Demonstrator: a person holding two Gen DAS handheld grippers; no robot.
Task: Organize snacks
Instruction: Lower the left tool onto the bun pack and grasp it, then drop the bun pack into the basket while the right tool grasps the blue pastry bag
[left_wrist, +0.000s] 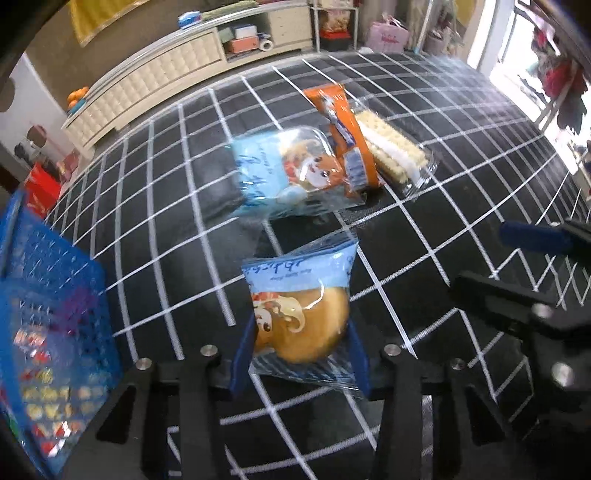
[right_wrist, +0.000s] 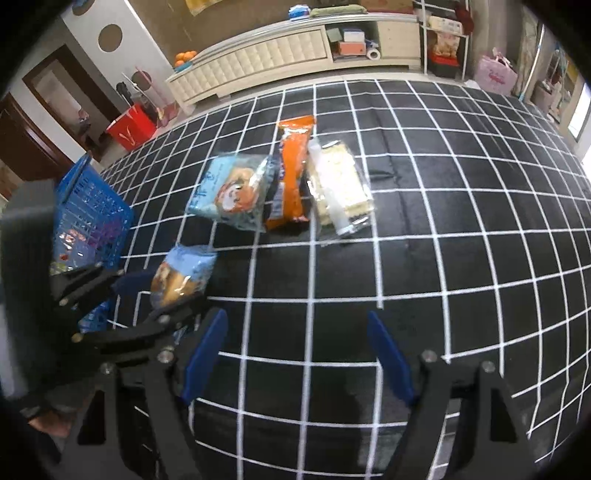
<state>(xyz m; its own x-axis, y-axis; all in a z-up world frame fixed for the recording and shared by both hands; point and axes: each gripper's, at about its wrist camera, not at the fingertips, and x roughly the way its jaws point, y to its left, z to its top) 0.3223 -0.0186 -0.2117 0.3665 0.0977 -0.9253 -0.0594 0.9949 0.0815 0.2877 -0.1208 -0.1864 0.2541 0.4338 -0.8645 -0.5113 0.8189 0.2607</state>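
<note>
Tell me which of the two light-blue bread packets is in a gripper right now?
The nearer bread packet, clamped between the left gripper fingers. The other bread packet lies on the checked cloth, touching the orange packet.

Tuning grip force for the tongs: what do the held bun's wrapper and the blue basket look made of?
The bun wrapper looks like thin glossy plastic film: it crinkles, shows glare, and its clear part reveals the bun. The left tongs are shut on it. The blue basket appears to be rigid moulded plastic, with perforated lattice walls; its finish is hard to judge through blur.
</note>
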